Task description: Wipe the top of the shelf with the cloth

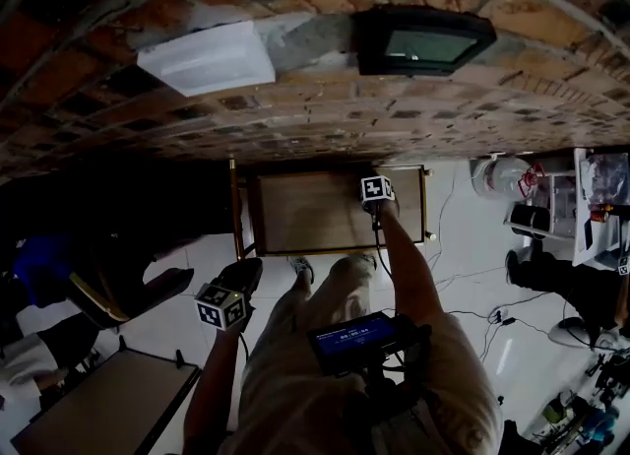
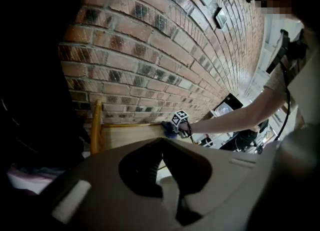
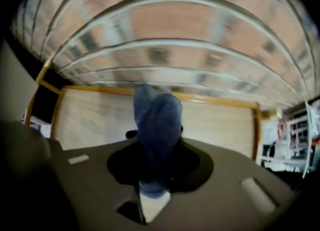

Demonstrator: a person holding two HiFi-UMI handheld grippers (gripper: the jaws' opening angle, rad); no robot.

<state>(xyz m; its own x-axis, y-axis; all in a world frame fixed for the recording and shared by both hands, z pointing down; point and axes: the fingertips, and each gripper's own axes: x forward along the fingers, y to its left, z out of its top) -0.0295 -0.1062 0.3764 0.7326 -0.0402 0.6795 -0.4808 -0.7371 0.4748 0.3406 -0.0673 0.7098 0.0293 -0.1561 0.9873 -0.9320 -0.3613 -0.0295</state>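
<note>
Cloth pinched in right tool on shelf top; left tool pressed together.

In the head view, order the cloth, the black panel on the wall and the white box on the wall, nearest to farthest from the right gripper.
1. Cloth, held by the right gripper at the shelf top.
2. Black panel, on the wall ahead.
3. White box, on the wall farther left.

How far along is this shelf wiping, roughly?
Done: the cloth is picked up, pinched by the right gripper. In hand: it is at the back edge of the shelf top, by the brick wall. Left: I can't tell how much is wiped. The left gripper hangs aside, empty.
</note>
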